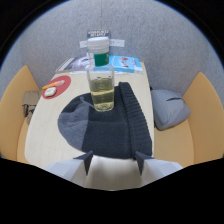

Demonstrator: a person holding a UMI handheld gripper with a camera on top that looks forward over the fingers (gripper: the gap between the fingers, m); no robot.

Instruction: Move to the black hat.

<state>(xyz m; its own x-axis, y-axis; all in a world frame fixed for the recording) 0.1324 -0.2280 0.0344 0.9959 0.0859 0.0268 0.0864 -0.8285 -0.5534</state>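
The black knitted hat point(117, 127) lies flat on the pale wooden table point(45, 135), just ahead of my fingertips, and a greyer part of it spreads toward the left. A tall glass point(102, 90) of yellowish liquid stands at the hat's far edge, beyond the fingers. Behind the glass is a green container with a white lid point(100, 54). My gripper point(114, 159) hovers over the near edge of the hat, open, with nothing between its two dark fingertips point(86, 159).
A red round mat point(56, 87) holding a small white object sits at the table's left. Magazines point(74, 63) and a blue booklet point(125, 63) lie at the far end. A grey bag point(169, 107) rests on the seat to the right. Orange seat backs point(202, 100) flank the table.
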